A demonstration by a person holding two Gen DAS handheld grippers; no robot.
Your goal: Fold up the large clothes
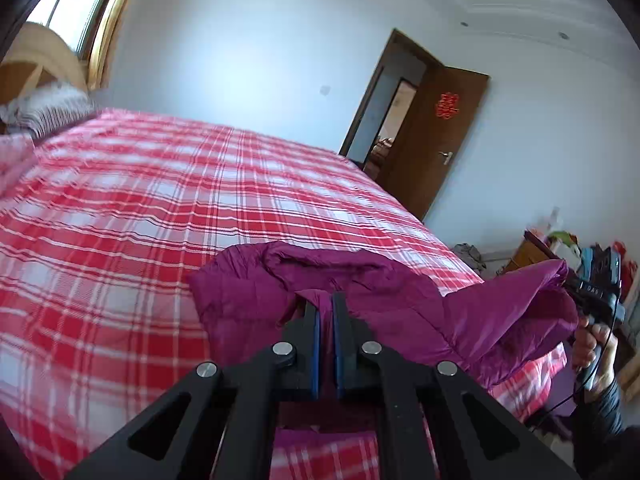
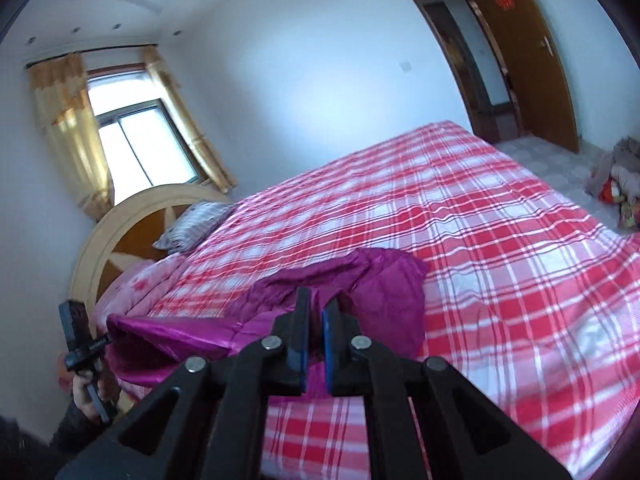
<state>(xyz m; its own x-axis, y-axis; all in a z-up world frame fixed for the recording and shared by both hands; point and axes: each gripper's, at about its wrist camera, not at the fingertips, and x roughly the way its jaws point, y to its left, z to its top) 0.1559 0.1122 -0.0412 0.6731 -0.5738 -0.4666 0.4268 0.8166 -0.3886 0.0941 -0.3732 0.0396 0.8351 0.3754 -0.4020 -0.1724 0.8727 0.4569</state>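
A purple padded jacket point(image 1: 404, 300) lies bunched on the near part of a red-and-white plaid bed point(image 1: 160, 200). My left gripper point(image 1: 325, 300) is shut on a fold of the jacket, with the fabric pinched between its blue pads. To the right, one edge of the jacket is lifted off the bed, and my right gripper point(image 1: 570, 282) holds it. In the right wrist view the right gripper point(image 2: 318, 302) is shut on the jacket point(image 2: 384, 284), and purple cloth shows between its pads. At the left of that view, the left gripper point(image 2: 107, 338) grips the other raised edge.
A striped pillow point(image 2: 192, 224) and a curved wooden headboard point(image 2: 104, 240) stand at the head of the bed, below a curtained window point(image 2: 140, 144). A brown door point(image 1: 436, 136) is open beyond the bed. A pile of clothes point(image 2: 616, 180) lies on the floor, and a cluttered table point(image 1: 560, 248) stands nearby.
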